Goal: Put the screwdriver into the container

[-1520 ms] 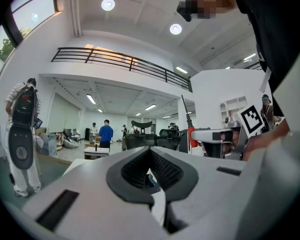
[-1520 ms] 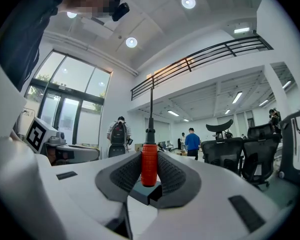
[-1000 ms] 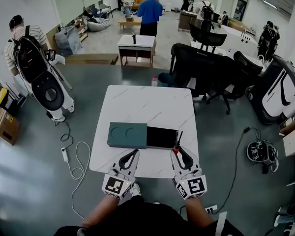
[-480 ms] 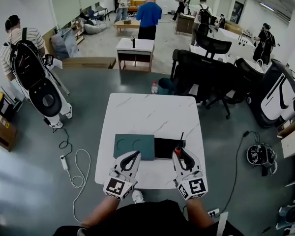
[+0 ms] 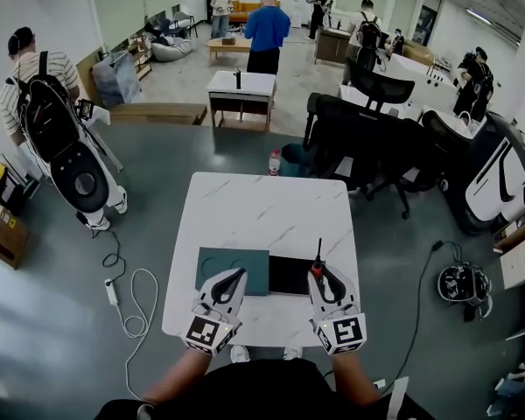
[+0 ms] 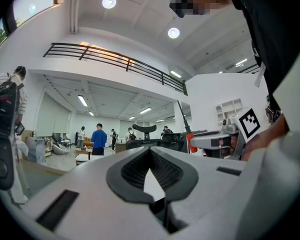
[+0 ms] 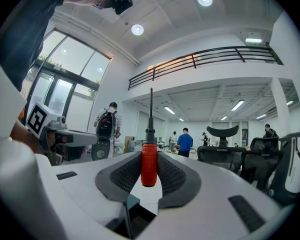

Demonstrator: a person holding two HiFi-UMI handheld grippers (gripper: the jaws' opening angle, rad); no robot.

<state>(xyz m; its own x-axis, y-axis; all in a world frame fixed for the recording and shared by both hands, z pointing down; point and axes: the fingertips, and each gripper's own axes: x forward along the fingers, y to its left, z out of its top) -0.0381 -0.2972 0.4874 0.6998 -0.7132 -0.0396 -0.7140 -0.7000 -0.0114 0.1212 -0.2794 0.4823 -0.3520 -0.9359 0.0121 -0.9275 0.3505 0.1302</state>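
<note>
My right gripper (image 5: 318, 273) (image 7: 149, 160) is shut on the red handle of the screwdriver (image 7: 149, 164) (image 5: 316, 262), whose black shaft points up and away from me. It hangs over the right end of the open black container (image 5: 290, 275) on the white marble table (image 5: 262, 217). The container's green lid (image 5: 234, 268) lies to the left of the black tray. My left gripper (image 5: 235, 277) (image 6: 150, 160) is shut with nothing between its jaws and hovers over the lid's near edge. From the left gripper view, the screwdriver (image 6: 189, 137) shows at the right in the other gripper.
Black office chairs (image 5: 367, 138) stand beyond the table's far right. A bottle (image 5: 275, 162) sits on the floor past the far edge. A person with a backpack (image 5: 44, 103) stands at the left; several people stand in the background. A cable (image 5: 136, 291) lies on the floor at left.
The head view has shifted a little, so the table and container sit slightly differently in frame. Both grippers keep their places over the container, and the screwdriver stays gripped.
</note>
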